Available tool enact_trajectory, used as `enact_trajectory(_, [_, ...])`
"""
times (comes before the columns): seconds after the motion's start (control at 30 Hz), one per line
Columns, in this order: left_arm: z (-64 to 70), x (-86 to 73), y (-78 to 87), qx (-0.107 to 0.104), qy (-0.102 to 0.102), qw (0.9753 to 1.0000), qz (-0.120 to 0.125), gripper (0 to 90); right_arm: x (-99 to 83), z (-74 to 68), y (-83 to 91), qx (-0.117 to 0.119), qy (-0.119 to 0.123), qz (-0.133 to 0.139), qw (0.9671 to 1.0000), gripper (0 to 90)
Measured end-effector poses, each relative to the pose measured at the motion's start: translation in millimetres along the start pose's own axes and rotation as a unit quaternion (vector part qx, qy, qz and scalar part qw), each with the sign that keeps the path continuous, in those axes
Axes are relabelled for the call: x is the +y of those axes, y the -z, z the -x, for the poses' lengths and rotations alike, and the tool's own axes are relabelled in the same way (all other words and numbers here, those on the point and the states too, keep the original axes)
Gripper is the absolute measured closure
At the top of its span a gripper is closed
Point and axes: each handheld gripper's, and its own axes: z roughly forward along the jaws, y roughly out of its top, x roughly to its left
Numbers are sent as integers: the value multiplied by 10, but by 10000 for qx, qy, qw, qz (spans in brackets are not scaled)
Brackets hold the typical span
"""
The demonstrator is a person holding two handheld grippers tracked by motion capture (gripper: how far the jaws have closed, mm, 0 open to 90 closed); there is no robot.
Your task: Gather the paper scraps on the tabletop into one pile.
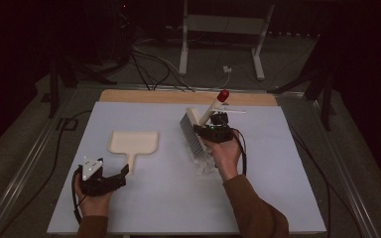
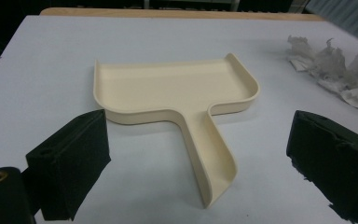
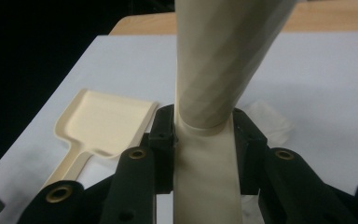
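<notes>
I am clamping the brush (image 1: 198, 126) handle in my right gripper (image 1: 218, 130) to sweep the paper scraps (image 1: 204, 163), while my left gripper (image 1: 121, 173) is waiting wide open and empty at the dustpan (image 1: 133, 143) handle, toward the tabletop's near left corner.

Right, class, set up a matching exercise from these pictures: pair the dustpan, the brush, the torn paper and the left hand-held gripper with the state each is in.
Things:
1. dustpan
2. brush
3. torn paper
4. left hand-held gripper

States:
A. open, jaws either side of a cream handle
B. clamped by its handle in the right hand-held gripper
C. lying flat on the table, ungripped
D. crumpled white heap under the right hand

Pairs: 1-C, 2-B, 3-D, 4-A
</notes>
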Motion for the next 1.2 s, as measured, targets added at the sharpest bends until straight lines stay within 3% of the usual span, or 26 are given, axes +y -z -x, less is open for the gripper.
enact_trajectory(0.13, [-4, 0, 1, 2, 9, 10000, -5, 67, 77, 92, 47, -17, 48, 105, 9999, 666])
enact_trajectory(0.27, [-1, -1, -2, -2, 1, 10000, -6, 66, 185, 293, 118, -228, 226, 281, 9991, 666])
enact_trajectory(0.43, [9, -1, -8, 1, -8, 10000, -17, 66, 248, 448, 122, -443, 458, 289, 9975, 666])
enact_trajectory(0.53, [7, -2, -10, -1, -11, 10000, -29, 66, 282, 575, 52, -732, 743, 187, 9944, 667])
enact_trajectory(0.6, [7, -2, -11, 0, -10, 10000, -27, 66, 282, 589, 30, -777, 822, 159, 9935, 667])
enact_trajectory(0.67, [8, -2, -10, -1, -7, 10000, -23, 66, 272, 632, -70, -906, 1113, 41, 9896, 667])
enact_trajectory(0.8, [-2, -2, -4, -1, 9, 10000, -8, 67, 249, 663, -198, -905, 1351, -2, 9867, 667])
enact_trajectory(0.9, [-2, -1, -2, -8, 20, 10000, 2, 67, 239, 668, -264, -875, 1393, -6, 9864, 667])
enact_trajectory(0.97, [-1, -1, -2, -16, 17, 10000, -3, 66, 224, 656, -338, -854, 1558, -17, 9841, 667])
enact_trajectory(1.2, [-11, -2, 4, -24, 42, 10000, 12, 66, 194, 582, -538, -745, 2378, -67, 9684, 667])
